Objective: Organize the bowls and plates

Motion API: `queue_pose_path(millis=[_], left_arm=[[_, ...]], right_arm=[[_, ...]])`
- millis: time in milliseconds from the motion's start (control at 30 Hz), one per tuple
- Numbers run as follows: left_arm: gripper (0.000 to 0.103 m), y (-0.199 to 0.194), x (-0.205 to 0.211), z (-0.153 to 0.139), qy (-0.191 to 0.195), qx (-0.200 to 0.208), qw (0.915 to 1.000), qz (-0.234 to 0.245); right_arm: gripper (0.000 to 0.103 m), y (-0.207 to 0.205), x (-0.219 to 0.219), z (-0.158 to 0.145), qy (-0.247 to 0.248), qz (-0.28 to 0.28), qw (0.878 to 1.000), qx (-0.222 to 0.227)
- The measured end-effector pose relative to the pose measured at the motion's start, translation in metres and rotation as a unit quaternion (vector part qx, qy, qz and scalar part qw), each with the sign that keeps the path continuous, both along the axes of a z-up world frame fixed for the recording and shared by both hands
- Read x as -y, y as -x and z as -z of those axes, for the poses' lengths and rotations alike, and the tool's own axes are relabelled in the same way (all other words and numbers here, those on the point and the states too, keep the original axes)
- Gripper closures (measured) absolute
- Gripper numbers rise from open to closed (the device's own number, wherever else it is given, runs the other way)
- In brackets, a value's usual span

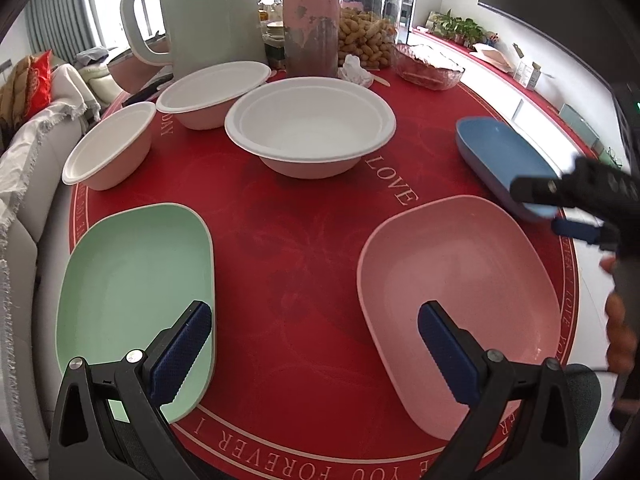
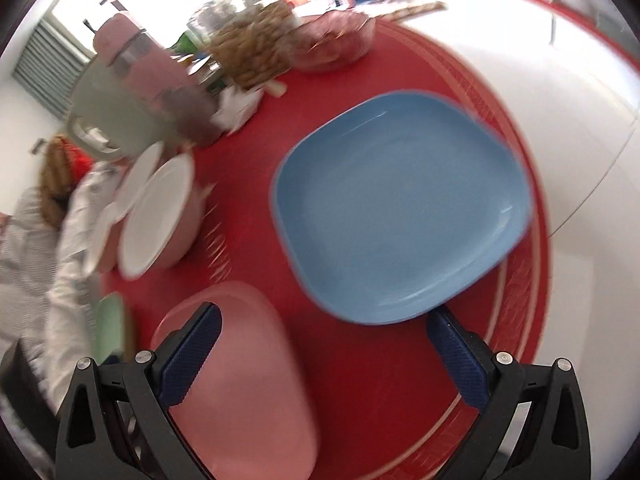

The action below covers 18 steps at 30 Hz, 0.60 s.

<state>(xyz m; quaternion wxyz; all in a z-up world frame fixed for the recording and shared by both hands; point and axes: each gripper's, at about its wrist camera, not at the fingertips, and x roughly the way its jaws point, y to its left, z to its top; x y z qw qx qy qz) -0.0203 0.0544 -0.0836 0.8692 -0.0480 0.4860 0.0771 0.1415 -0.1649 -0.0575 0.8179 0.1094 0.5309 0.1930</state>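
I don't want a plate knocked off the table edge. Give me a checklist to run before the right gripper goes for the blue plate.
1. Right gripper jaws open and empty: ok.
2. Blue plate empty, nothing stacked on it: ok.
3. Blue plate clear of the pink plate: ok, red cloth shows between them.
4. Blue plate fully on the table: cannot tell; it lies near the edge.
5. Right wrist view steady: not ok, blurred.
6. Left gripper open and out of the way: ok.

three white bowls (image 1: 310,134), three plates (image 1: 136,300), one kettle (image 1: 208,16), two jars (image 1: 310,20)
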Motion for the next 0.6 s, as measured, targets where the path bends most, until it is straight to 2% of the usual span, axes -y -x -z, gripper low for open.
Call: queue_pose_path(millis=[100, 200, 300, 467, 600], left_arm=[[0.000, -0.003, 0.001, 0.001, -0.004, -0.004, 1.0000, -0.001], [0.000, -0.008, 0.003, 0.002, -0.006, -0.013, 0.9999, -0.009], [0.000, -0.011, 0.009, 0.000, 0.002, -0.022, 0.9998, -0.003], [0.000, -0.017, 0.020, -0.002, -0.009, -0.034, 0.9993, -0.006], [0.000, -0.021, 0.033, -0.002, -0.020, -0.027, 0.9993, 0.014]], right_arm=[[0.000, 0.014, -0.011, -0.006, 0.010, -0.046, 0.999, -0.002], [0.000, 0.033, -0.025, -0.003, 0.076, -0.072, 0.994, 0.005], [0.000, 0.040, -0.030, 0.000, 0.113, -0.077, 0.991, 0.005], [0.000, 0.039, -0.025, 0.002, 0.110, -0.079, 0.991, -0.008], [0.000, 0.039, -0.018, 0.003, 0.107, -0.069, 0.992, -0.012]])
